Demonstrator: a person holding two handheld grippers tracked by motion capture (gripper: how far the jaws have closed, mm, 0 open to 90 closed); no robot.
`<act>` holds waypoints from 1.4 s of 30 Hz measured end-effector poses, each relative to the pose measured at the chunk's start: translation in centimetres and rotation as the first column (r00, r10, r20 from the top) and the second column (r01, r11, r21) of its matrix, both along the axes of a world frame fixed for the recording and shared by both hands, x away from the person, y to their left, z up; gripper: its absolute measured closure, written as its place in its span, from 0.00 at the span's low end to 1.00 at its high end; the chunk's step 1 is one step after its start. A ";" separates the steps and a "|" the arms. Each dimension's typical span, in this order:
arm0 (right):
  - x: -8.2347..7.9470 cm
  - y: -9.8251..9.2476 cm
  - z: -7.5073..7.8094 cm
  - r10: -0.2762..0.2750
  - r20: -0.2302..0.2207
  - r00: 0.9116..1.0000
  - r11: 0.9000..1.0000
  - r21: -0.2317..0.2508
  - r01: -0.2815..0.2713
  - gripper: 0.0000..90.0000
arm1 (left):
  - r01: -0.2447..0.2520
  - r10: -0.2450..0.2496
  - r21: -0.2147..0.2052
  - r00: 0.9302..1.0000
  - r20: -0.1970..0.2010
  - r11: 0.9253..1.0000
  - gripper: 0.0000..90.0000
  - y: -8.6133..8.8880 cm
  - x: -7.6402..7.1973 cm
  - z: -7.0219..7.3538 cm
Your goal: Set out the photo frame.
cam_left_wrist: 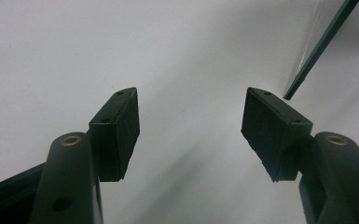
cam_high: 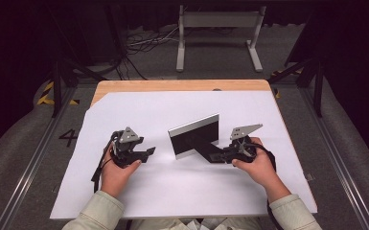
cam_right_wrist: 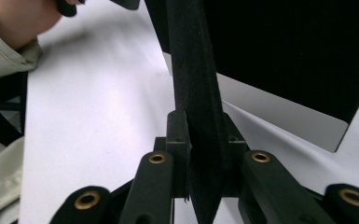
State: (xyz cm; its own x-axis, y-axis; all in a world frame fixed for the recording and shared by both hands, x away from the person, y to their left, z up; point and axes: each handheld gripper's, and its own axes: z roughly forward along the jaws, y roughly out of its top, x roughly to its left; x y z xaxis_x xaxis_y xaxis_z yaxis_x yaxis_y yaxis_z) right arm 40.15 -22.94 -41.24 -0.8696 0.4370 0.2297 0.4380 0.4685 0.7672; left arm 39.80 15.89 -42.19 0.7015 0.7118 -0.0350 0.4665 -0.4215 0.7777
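A picture frame (cam_high: 194,136) with a silver edge and a black back stands tilted at the middle of the white sheet (cam_high: 182,191). Its black stand leg (cam_high: 206,149) reaches toward the right hand. My right gripper (cam_high: 221,155) is shut on that leg. In the right gripper view the leg (cam_right_wrist: 196,70) runs up between the pads of my right gripper (cam_right_wrist: 204,135), with the frame's back (cam_right_wrist: 284,46) behind it. My left gripper (cam_high: 148,152) rests on the sheet left of the frame, open and holding nothing. Its view shows the left gripper (cam_left_wrist: 190,112) over bare paper, with the frame's edge (cam_left_wrist: 317,51) at upper right.
The sheet covers most of a wooden table (cam_high: 172,85). A white metal stand (cam_high: 218,28) and cables (cam_high: 144,43) are on the floor beyond the far edge. The other hand and its sleeve (cam_right_wrist: 9,28) show at the top left of the right gripper view.
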 end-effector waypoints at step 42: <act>-0.8 -0.7 -0.6 -0.010 0.061 0.998 0.986 -0.163 0.020 0.77 | -0.003 0.003 -0.007 1.000 -0.013 1.000 0.42 0.0 0.2 -0.1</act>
